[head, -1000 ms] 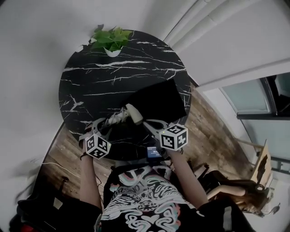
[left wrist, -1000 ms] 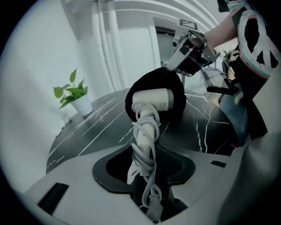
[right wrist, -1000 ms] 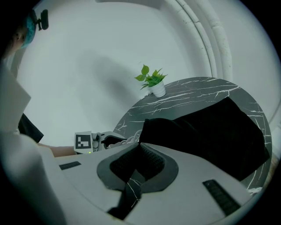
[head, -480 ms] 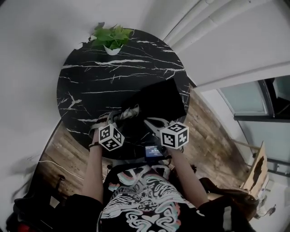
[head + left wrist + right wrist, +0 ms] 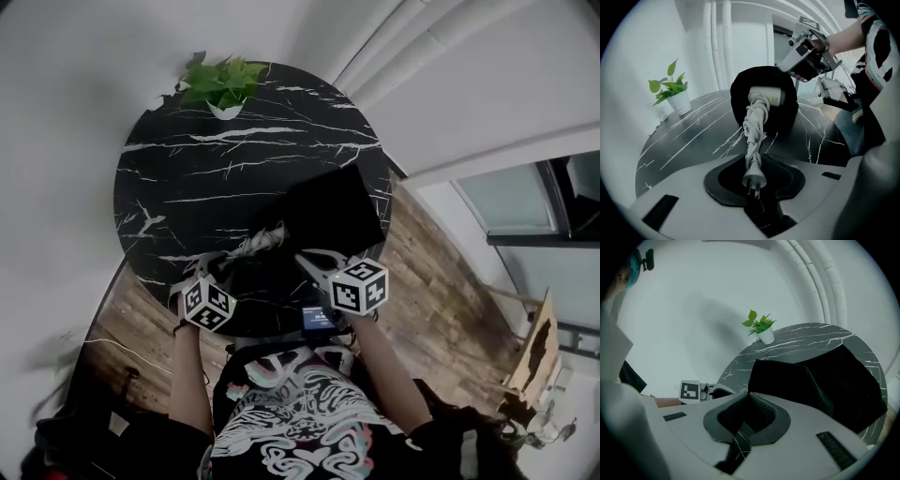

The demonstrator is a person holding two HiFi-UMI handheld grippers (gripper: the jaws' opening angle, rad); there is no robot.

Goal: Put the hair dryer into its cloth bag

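At about 11 o'clock on the round black marble table (image 5: 187, 178), a potted plant (image 5: 223, 84) is set well apart from the work. Near the table's 6 o'clock edge, the left gripper (image 5: 752, 190) is clenched on the plug (image 5: 751, 177) of a white twisted cord (image 5: 753, 126). The cord is drawn taut from the jaws up to the hair dryer (image 5: 768, 95). Only the dryer's pale end is seen, lying in the round mouth of the black cloth bag (image 5: 333, 211); the rest is hidden inside. The plug appears to be held so that the loose cord can be steered in after the dryer rather than left trailing. The bag lies toward 4 o'clock on the table, with its mouth turned toward the person. The right gripper (image 5: 745, 408) is closed on the bag's upper rim, the dark cloth running straight into its jaws. This hold is judged to keep the mouth lifted and open and to stop the soft bag from sliding. The task is judged to be nearly done, with the cord and plug not yet inside.
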